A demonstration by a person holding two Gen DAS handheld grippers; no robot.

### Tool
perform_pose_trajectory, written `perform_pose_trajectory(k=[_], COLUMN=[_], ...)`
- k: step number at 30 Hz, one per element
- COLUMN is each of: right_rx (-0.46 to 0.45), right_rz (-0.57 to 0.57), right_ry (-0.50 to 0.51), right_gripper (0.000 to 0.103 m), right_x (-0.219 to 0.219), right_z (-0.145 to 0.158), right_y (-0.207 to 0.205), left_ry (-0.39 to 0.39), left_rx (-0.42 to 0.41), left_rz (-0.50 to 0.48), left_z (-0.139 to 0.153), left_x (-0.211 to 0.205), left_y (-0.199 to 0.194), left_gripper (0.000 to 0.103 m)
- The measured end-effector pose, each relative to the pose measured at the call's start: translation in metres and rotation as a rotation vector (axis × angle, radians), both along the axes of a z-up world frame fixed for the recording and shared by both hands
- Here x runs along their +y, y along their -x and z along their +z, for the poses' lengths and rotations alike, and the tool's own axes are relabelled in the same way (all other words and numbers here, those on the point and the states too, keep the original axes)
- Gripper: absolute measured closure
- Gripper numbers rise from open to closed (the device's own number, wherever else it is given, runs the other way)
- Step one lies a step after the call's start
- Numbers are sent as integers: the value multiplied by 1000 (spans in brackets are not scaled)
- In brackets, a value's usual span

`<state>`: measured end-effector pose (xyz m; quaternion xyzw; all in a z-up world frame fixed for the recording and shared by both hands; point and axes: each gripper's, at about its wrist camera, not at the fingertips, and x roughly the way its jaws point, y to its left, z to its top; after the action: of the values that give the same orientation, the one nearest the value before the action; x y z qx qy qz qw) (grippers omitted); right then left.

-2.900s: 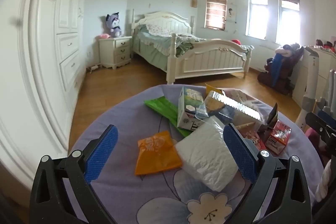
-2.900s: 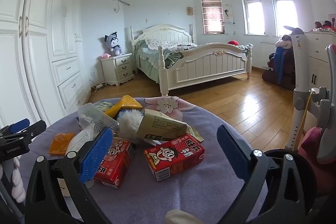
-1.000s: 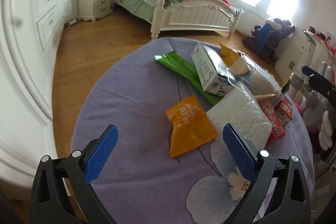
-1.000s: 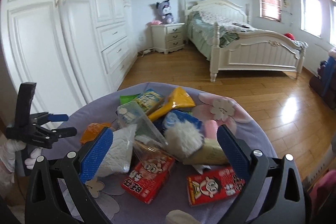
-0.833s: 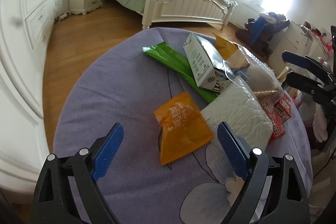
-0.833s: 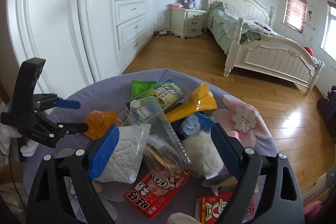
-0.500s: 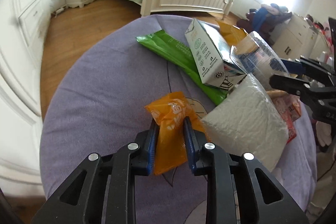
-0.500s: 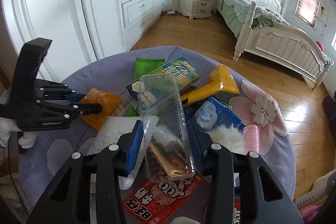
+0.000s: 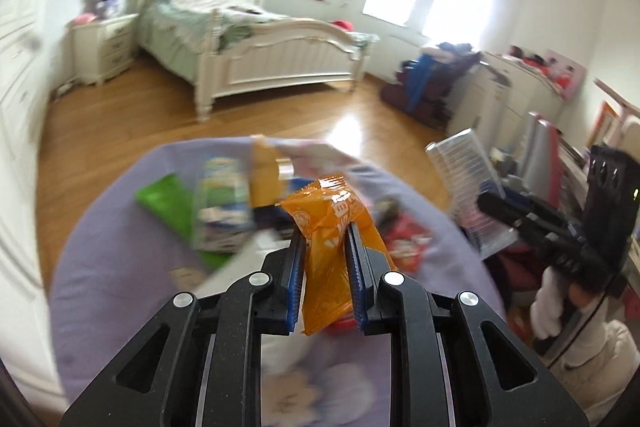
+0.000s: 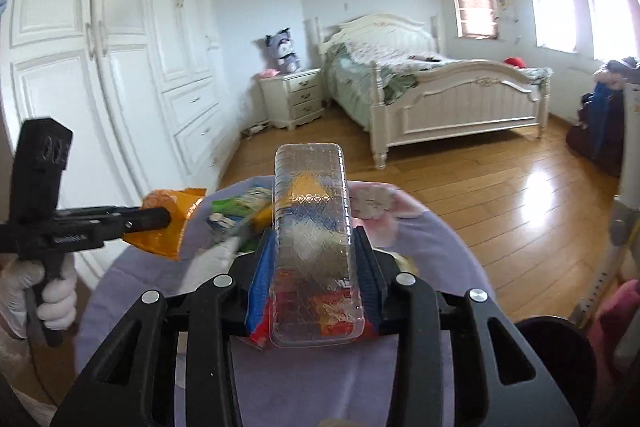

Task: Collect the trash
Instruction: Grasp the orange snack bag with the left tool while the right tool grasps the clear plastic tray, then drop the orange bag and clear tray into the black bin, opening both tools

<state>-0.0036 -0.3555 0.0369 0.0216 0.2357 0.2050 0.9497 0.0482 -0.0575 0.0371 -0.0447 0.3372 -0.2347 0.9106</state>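
Both grippers have gone from spread above the pile to clamped on a piece of trash each, and both pieces are now lifted clear of the worktop (image 10: 432, 239). That suggests the pick-up step is done for these two items and carrying them to a bin comes next; no bin shows in either view.

The left gripper (image 9: 326, 227) is pressed together on the orange wrapper (image 9: 328, 251), which stands up between its blue pads and pokes out past the fingertips. It is thin, glossy film, creased and crumpled where it is squeezed, with white print on it. From the right wrist view the same wrapper hangs from the gripper's tip, off to the left and above the worktop's edge.

The right gripper (image 10: 316, 247) pinches the clear plastic tray (image 10: 310, 227) by its long sides. The tray is a rounded rectangle, stiff-looking, embossed with a diamond pattern, and extends well ahead of the fingertips.

Below and ahead of both grippers, the rest of the litter lies on the lilac flowered cloth: a green packet (image 9: 168, 203), a carton (image 9: 222, 211), and red boxes (image 9: 404, 243), blurred by motion.
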Motion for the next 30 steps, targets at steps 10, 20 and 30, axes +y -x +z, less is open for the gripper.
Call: perform_pose_trajectory(k=[10, 20, 30], right_rx=[188, 346, 426], right_rz=[-361, -553, -579], right_ry=[-131, -372, -457], right_gripper=[65, 65, 62], right_x=[-146, -221, -239], right_z=[-98, -166, -192], right_y=[56, 71, 53], left_ry=[-72, -159, -236], left_rx=[61, 154, 212], left_rz=[-387, -559, -571], left_z=[-41, -104, -136], left_x=[-219, -349, -373], left_y=[7, 1, -8], left_gripper=[82, 82, 82])
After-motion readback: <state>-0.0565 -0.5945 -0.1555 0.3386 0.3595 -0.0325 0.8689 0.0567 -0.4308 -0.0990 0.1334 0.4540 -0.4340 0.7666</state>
